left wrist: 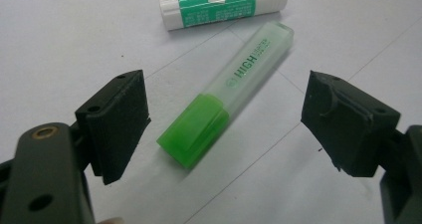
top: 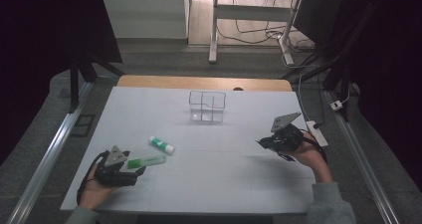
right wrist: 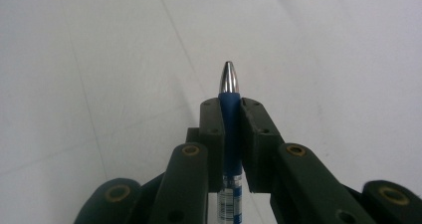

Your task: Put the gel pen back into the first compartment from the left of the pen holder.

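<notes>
A green highlighter [left wrist: 226, 92] with a clear cap lies on the white table, between the wide-apart jaws of my left gripper [left wrist: 224, 129], which is open and not touching it. In the high view the highlighter [top: 147, 161] sits just right of the left gripper [top: 130, 168] at the front left. A white and green glue stick [top: 162, 145] lies a little farther back; the glue stick [left wrist: 224, 2] is beyond the highlighter in the left gripper view. My right gripper [right wrist: 230, 109] is shut on a blue pen [right wrist: 229, 109] whose silver tip points forward. At the right of the table the right gripper [top: 263, 142] is held above the surface.
A clear wire-framed organiser box [top: 207, 106] with compartments stands at the back middle of the white table [top: 209, 184]. A white power strip [top: 317, 133] lies by the table's right edge. Desk legs and cables lie on the floor beyond.
</notes>
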Action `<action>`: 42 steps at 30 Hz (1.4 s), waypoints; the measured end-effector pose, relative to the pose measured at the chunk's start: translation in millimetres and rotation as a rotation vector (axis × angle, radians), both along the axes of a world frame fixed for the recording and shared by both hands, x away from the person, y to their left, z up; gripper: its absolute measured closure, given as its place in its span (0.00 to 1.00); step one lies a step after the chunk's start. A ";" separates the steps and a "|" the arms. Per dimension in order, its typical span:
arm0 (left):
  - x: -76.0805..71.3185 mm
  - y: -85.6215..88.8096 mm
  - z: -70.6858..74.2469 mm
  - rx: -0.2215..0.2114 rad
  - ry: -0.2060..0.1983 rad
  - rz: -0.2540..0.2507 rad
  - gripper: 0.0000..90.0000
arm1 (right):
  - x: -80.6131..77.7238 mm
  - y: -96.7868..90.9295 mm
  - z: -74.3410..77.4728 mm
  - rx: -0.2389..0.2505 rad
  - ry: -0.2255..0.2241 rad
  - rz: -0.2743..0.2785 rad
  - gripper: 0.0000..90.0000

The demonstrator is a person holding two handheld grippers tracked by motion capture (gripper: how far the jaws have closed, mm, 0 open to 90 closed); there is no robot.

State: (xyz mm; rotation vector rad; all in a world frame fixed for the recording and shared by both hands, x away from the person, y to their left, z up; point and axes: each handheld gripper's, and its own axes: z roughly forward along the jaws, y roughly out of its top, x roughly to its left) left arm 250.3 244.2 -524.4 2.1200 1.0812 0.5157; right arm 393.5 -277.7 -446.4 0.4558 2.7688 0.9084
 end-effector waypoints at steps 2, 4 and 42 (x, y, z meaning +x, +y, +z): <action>-0.1 0.1 0.1 -0.001 -0.001 0.000 0.20 | -0.1 -1.3 3.2 0.035 -0.004 -0.009 0.89; -0.1 0.0 0.1 0.000 -0.001 0.000 0.20 | -0.1 -1.3 5.1 0.069 0.003 -0.013 0.89; -0.4 1.5 0.9 -0.006 -0.010 0.006 0.20 | -9.2 34.4 32.0 0.357 -0.122 -0.179 0.89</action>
